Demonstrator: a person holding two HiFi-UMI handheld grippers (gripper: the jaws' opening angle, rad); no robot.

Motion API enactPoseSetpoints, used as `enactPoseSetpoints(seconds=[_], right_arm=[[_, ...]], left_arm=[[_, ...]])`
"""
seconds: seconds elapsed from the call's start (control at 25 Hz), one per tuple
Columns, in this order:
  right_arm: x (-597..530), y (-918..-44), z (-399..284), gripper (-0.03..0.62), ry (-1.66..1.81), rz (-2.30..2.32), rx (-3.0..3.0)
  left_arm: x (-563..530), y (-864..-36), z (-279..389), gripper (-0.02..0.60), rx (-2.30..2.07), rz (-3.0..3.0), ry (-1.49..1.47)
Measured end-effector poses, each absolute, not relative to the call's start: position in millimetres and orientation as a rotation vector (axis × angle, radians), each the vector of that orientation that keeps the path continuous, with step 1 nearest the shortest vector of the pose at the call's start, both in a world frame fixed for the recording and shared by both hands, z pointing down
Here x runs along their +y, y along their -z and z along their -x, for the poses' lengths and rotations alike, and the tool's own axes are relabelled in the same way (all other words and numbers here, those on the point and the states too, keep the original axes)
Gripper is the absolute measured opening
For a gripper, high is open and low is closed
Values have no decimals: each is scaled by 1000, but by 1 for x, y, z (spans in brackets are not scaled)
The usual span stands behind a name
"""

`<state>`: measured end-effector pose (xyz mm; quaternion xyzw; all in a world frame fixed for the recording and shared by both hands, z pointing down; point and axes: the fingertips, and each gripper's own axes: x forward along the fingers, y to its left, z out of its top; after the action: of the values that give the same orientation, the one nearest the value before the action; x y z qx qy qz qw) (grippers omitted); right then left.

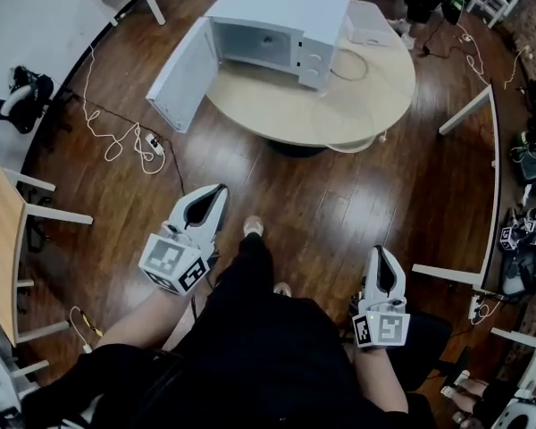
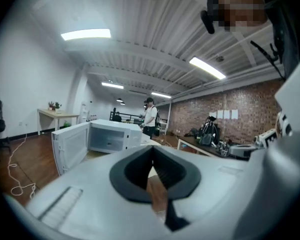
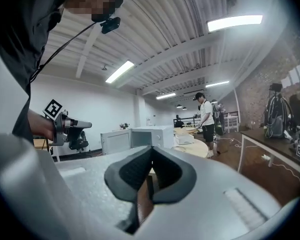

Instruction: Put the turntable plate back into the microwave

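The white microwave (image 1: 268, 34) stands on the round pale table (image 1: 339, 105) at the top of the head view. Its door (image 1: 183, 74) hangs open to the left and the cavity looks bare. I cannot make out the turntable plate; a pale flat thing (image 1: 368, 23) lies just right of the microwave. My left gripper (image 1: 216, 190) and right gripper (image 1: 381, 253) are held low by my body, well short of the table. Both are shut on nothing. The left gripper (image 2: 151, 151) faces the microwave (image 2: 110, 136). The right gripper (image 3: 151, 149) sees the microwave (image 3: 145, 136) too.
White cables and a power strip (image 1: 152, 146) trail over the wooden floor left of the table. A wooden desk (image 1: 0, 248) stands at the left, and white frames (image 1: 482, 150) at the right. A person (image 2: 150, 116) stands beyond the table.
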<state>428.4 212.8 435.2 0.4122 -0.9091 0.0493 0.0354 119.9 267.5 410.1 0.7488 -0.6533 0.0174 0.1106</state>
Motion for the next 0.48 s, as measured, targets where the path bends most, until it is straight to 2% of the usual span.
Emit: enactPoseSetpoints(seconds=[0.48], right_arm=[[138,-418,-337,0,-100,-1288,-2711]], left_arm=[[161,-407,-48,6,-1825,-2275,2]])
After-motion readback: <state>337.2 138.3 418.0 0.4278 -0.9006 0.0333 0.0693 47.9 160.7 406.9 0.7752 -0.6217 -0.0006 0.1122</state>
